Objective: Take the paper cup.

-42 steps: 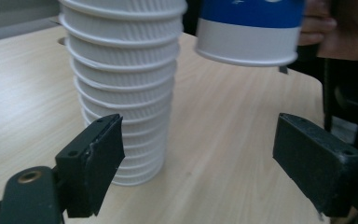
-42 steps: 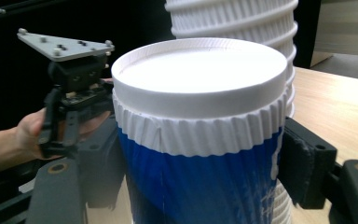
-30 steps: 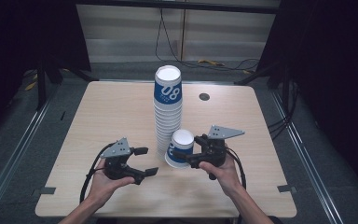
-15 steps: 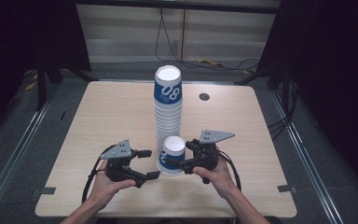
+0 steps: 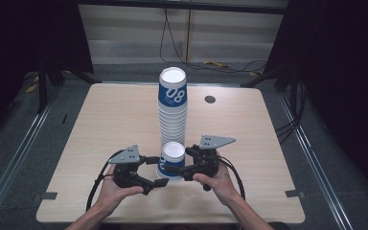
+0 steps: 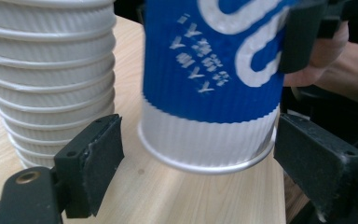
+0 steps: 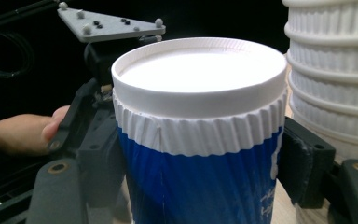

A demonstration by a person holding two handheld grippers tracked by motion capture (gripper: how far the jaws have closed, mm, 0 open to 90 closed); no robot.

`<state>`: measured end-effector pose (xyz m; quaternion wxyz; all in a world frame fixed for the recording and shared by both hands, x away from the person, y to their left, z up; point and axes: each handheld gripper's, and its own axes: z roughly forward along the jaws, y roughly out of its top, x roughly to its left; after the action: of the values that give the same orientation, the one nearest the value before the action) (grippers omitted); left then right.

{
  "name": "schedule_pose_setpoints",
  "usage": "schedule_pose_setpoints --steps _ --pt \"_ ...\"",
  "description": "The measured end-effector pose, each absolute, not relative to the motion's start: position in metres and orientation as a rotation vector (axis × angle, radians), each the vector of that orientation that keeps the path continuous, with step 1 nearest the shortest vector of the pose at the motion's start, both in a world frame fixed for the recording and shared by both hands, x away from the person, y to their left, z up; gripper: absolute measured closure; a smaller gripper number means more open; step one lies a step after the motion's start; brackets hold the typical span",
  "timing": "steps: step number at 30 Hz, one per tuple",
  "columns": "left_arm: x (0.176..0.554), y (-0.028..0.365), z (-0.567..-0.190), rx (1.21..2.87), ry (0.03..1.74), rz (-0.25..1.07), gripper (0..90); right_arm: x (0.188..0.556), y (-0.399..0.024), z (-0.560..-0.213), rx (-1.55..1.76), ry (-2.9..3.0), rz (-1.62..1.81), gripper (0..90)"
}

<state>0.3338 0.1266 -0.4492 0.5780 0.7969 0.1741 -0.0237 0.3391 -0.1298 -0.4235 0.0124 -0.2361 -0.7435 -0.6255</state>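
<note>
Surface (image 5: 100, 124): pale wood, taking up the middle of the high view; everything stands on it or hangs just above it.
Stack of cups (image 5: 172, 108): tall inverted column at centre frame, just behind the single cup; its ribbed rims run down the left edge of the left tool view.
Single cup (image 5: 172, 160): blue and white, upside down, lower centre of the high view, between the two tools and lifted clear of the surface, rim hanging free in the left tool view.
Right tool (image 7: 200, 172): pinching the single cup across its blue wall, one pad on each side.
Left tool (image 6: 191, 154): spread, pads flanking the cup's rim and apart from it.
Risk, squeeze: the thin wall may buckle if the right tool tightens.
Risk, stack: a sideways nudge from either tool may topple the nearby column.
Risk, handover: if the right tool lets go before the left one closes, the cup probably drops.
</note>
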Motion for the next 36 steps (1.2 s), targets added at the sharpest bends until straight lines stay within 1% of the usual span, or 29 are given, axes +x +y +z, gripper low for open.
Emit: schedule_pose_setpoints --steps 5,15,17,22,26,29,32,33,36 --pt "0.333 0.122 -0.451 1.892 0.392 -0.046 15.5 0.337 -0.124 -0.427 -0.735 -2.321 -1.946 27.0" --pt "0.337 0.121 -0.452 1.866 0.415 -0.071 14.4 0.333 -0.112 -0.431 -0.715 -2.334 -1.961 26.8" --pt "0.337 0.120 -0.452 1.867 0.415 -0.081 15.2 0.332 -0.111 -0.431 -0.722 -2.334 -1.965 26.8" --pt "0.335 0.120 -0.451 1.878 0.403 -0.047 17.0 0.331 -0.111 -0.431 -0.731 -2.339 -1.961 26.0" --pt "0.335 0.120 -0.450 1.892 0.395 -0.049 18.6 0.332 -0.112 -0.430 -0.757 -2.326 -1.925 24.9" --pt "0.334 0.120 -0.451 1.906 0.382 -0.034 19.0 0.334 -0.114 -0.428 -0.785 -2.333 -1.857 19.4" --pt "0.334 0.121 -0.450 1.905 0.376 -0.037 19.1 0.333 -0.115 -0.426 -0.785 -2.342 -1.854 18.1" --pt "0.334 0.121 -0.450 1.919 0.371 -0.036 19.3 0.333 -0.116 -0.425 -0.790 -2.342 -1.850 14.3" --pt "0.334 0.122 -0.451 1.927 0.373 -0.044 19.4 0.334 -0.116 -0.425 -0.795 -2.339 -1.844 14.0"
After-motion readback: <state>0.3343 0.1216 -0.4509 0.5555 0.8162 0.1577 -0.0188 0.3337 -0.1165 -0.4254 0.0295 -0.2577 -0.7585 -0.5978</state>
